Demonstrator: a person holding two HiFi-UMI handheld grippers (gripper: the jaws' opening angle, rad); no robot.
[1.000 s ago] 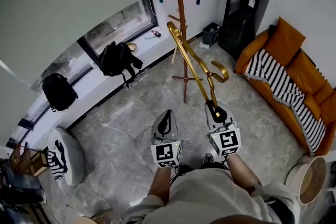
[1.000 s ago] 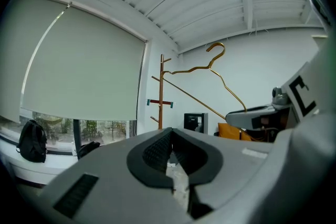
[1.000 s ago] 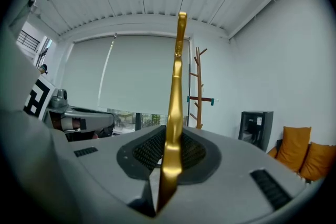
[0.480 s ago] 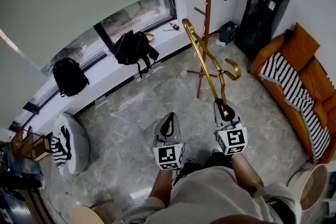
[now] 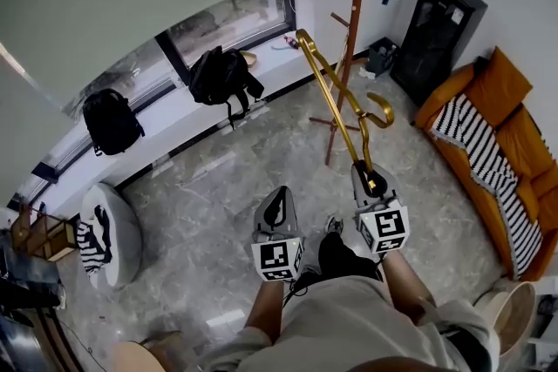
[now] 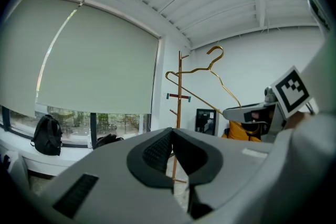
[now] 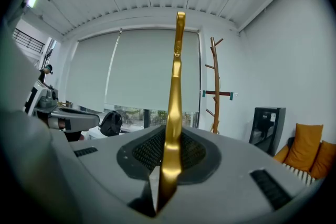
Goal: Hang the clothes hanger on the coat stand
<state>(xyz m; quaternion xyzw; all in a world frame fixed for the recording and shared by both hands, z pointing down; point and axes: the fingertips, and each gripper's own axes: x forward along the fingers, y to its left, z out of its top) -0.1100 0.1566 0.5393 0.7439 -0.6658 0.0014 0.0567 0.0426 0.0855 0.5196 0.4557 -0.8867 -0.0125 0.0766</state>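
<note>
No word, number or brand name can be read anywhere. The only printed signs are the black-and-white square markers: one on the cube of the left gripper [image 5: 275,208], one on the cube of the right gripper [image 5: 370,179]. Both are plain block patterns without letters or digits, and the right one shows again in the left gripper view. A small pale sticker [image 5: 455,13] sits on the front of the black cabinet [image 5: 432,43] by the wall, but it is too small to make out any print.
</note>
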